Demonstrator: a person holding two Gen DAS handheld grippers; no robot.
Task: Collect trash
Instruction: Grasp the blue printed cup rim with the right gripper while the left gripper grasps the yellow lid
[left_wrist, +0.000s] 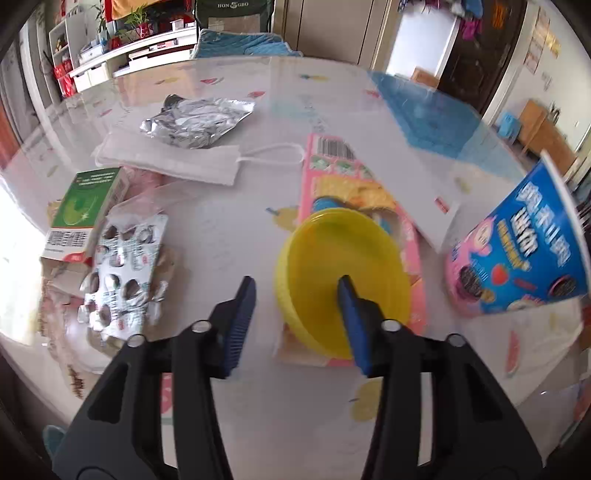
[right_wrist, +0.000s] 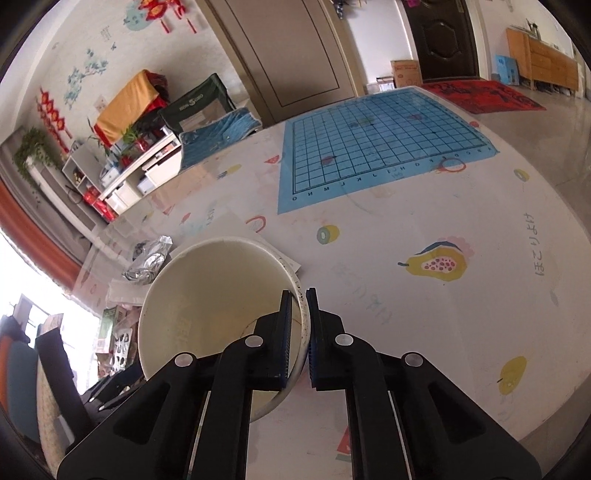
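A yellow plastic lid (left_wrist: 332, 258) lies tilted on a pink card package (left_wrist: 340, 173). My left gripper (left_wrist: 295, 291) straddles the lid's near left rim. One blue pad is inside the lid and the other stands just outside it with a gap showing, so the gripper is open. A blue and pink paper cup (left_wrist: 524, 251) hangs tilted at the right. In the right wrist view its white inside (right_wrist: 214, 295) faces me. My right gripper (right_wrist: 298, 295) is shut on the cup's rim, one pad inside and one outside.
On the table's left lie a crumpled foil bag (left_wrist: 195, 122), a white face mask (left_wrist: 170, 158), a green box (left_wrist: 88, 206) and a used blister pack (left_wrist: 122, 273). A white sheet (left_wrist: 406, 177) lies beside the pink package. A blue grid mat (right_wrist: 380, 147) covers the far side.
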